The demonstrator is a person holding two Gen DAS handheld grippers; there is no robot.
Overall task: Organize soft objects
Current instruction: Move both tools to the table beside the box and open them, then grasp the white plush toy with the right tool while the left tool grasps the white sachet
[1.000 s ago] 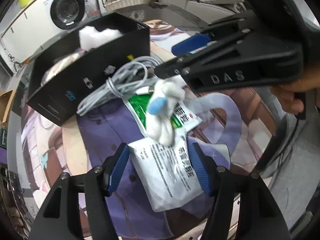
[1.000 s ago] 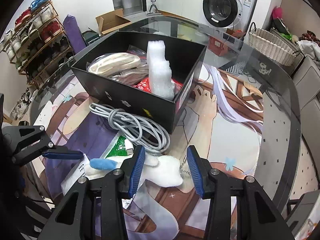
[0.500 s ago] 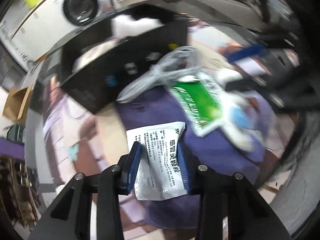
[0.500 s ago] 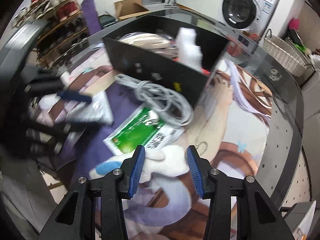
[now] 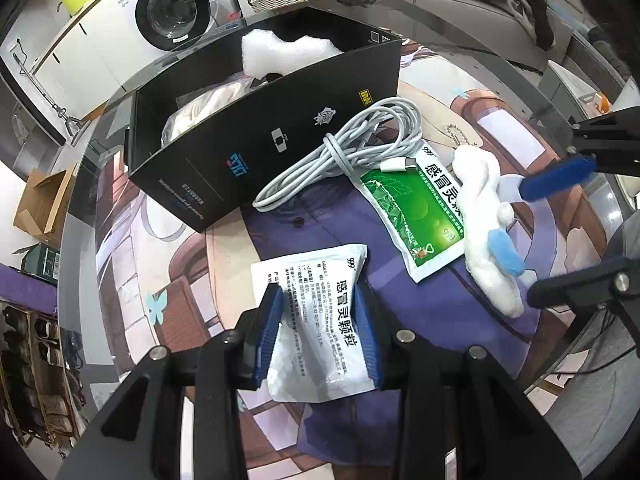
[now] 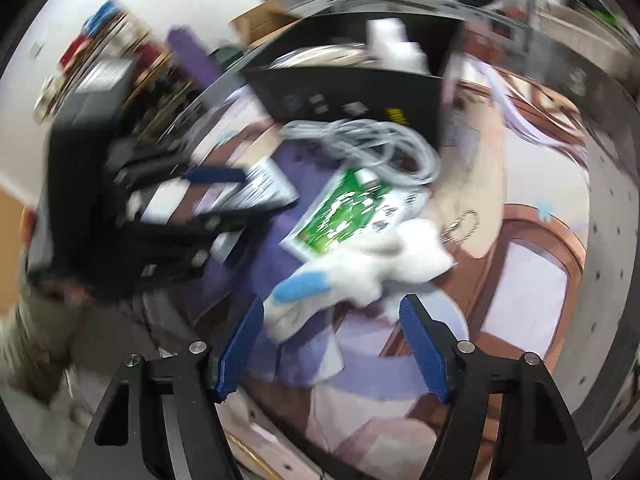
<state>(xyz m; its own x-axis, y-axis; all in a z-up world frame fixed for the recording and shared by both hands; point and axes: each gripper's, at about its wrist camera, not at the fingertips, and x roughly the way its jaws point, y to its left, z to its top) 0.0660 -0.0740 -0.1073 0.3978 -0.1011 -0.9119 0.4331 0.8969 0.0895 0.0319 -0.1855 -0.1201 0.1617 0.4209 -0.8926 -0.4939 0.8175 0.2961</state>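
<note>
The bench (image 5: pixel 500 92) has a glass top with a cartoon picture under it. The big black box (image 5: pixel 256 128) sits near the far edge of the bench, with white foam (image 5: pixel 280 54) and other soft things inside. A bundled grey cable (image 5: pixel 352 152) lies just in front of the box, and its plug rests on a green packet (image 5: pixel 412 216).

The left hand-held gripper (image 5: pixel 320 332) is squeezing a white packet (image 5: pixel 316 320) with black writing, closer to the near edge.

The right hand-held gripper (image 6: pixel 332 344) is opening up. The white plush toy (image 6: pixel 360 268) with a blue ear lies partly between its blue pads, beside the green packet, but the pads are not touching it.
</note>
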